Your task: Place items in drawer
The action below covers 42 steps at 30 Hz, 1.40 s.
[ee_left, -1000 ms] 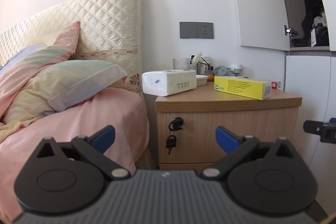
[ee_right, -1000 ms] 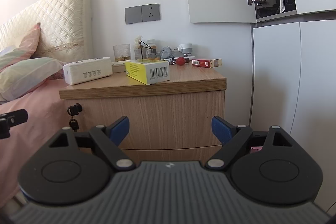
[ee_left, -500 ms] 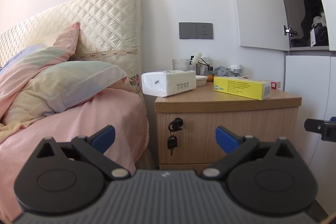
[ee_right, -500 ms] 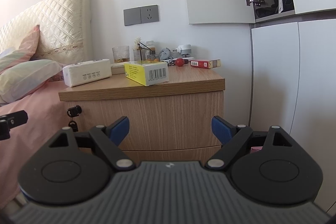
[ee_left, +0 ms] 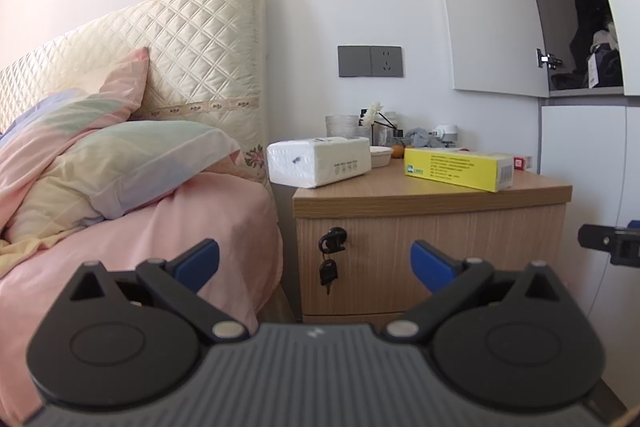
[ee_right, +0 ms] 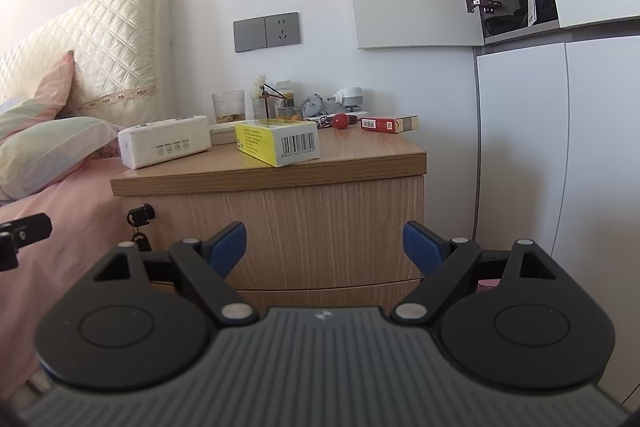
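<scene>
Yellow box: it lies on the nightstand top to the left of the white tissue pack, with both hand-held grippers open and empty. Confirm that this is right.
Not quite. In the right wrist view the yellow box lies to the right of the white tissue pack, not the left. The rest holds: it is on the nightstand, and the left hand-held gripper and right hand-held gripper are open and empty.

A cream diamond-quilted headboard (ee_left: 192,55) fills the upper left, above pink bedding (ee_left: 160,227) and a pastel-striped pillow (ee_left: 132,163). At centre, the light wood-grain nightstand (ee_right: 320,223) bears a white tissue pack (ee_right: 164,141), a yellow box (ee_right: 276,141) and a red packet (ee_right: 384,124). Grey wall plates (ee_right: 266,31) sit on white wall.
</scene>
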Each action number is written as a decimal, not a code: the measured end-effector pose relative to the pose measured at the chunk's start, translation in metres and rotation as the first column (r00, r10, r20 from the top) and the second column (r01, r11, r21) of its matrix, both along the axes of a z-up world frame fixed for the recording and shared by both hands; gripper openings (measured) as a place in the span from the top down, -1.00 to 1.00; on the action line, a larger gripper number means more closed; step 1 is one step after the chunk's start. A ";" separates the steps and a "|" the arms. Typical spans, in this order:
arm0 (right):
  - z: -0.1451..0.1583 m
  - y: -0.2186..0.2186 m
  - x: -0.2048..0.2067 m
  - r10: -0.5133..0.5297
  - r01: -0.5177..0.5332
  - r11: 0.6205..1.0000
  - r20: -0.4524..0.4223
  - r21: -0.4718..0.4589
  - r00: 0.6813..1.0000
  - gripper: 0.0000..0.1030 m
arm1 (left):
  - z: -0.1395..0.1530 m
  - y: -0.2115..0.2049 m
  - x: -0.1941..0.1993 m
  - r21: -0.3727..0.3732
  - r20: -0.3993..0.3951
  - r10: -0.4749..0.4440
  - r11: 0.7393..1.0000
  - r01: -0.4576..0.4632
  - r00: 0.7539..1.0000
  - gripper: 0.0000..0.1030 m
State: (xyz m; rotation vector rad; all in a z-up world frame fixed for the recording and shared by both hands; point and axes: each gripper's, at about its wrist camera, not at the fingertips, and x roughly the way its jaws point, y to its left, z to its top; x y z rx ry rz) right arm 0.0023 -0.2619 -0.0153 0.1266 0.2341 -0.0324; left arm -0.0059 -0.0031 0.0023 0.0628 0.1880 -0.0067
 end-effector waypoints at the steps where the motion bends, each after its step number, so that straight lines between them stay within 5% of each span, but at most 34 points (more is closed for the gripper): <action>1: 0.000 0.000 0.000 0.002 -0.002 1.000 0.001 0.002 1.000 -0.69 | 0.000 0.000 -0.001 -0.002 0.003 0.000 1.000 0.000 1.000 -0.99; 21: 0.003 -0.018 -0.004 0.036 -0.038 0.996 0.022 0.078 0.999 -0.69 | 0.001 -0.003 -0.004 0.033 0.054 0.025 0.999 -0.027 0.998 -0.99; 33: 0.005 -0.027 -0.016 0.059 -0.064 0.995 0.060 0.073 0.996 -0.69 | 0.000 -0.008 -0.008 0.046 0.039 -0.043 0.998 0.041 0.998 -0.99; 42: 0.005 -0.039 -0.022 0.060 -0.065 0.997 0.088 0.051 0.994 -0.69 | 0.010 -0.004 -0.023 0.065 0.020 -0.006 0.998 0.005 1.000 -0.99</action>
